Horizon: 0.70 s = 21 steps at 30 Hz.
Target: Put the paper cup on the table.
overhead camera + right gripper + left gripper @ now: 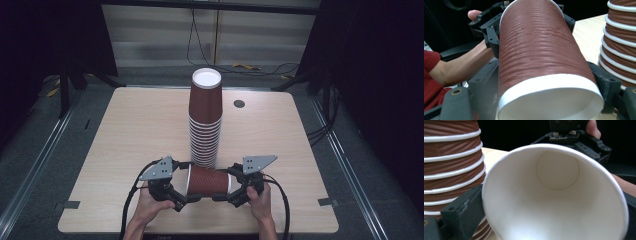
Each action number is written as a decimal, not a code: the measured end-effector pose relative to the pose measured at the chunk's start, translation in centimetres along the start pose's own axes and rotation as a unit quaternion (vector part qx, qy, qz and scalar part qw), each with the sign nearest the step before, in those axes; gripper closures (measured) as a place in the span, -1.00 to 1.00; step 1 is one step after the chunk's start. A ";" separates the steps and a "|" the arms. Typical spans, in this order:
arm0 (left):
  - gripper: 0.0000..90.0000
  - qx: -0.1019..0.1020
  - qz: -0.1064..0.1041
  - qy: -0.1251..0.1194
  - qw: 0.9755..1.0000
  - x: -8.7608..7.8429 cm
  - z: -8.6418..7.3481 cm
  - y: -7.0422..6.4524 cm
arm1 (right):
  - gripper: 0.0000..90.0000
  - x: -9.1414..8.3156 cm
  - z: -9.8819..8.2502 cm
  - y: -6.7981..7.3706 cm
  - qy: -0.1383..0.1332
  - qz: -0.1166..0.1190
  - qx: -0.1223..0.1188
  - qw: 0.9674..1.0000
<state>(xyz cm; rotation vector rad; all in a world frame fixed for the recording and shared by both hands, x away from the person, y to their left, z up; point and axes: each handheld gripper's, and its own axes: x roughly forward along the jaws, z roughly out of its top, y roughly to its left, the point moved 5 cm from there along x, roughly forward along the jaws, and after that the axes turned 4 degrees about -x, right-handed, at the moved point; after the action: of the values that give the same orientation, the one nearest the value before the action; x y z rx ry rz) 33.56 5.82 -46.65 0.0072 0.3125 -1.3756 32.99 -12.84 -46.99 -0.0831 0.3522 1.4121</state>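
Note:
A brown ribbed paper cup (207,181) lies level between my two grippers near the table's front edge. Its white mouth (554,195) faces my left gripper (189,182), whose jaws stand wide on either side of the rim. I see no squeeze on the rim. The cup's base end (549,100) faces my right gripper (227,182), and both of its jaws press on the cup's sides. Just behind stands a tall stack of the same cups (205,120), upside down. In the left gripper view the stack (449,162) is close on the left.
The light wooden table (125,130) has a small round grommet (239,103) behind the stack. Black cables (250,67) lie on the floor beyond the far edge. Dark frame posts stand at both back corners.

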 end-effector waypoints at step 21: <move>-0.88 0.003 -0.015 0.007 1.000 -0.5 0.2 0.1 | -0.53 0.8 -0.9 0.0 0.011 0.016 -0.001 1.000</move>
<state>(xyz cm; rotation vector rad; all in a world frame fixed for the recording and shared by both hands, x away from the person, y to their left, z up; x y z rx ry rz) 33.58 6.30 -46.32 0.0179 0.3215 -1.4076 32.90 -12.34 -48.11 -0.0958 0.3720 1.4436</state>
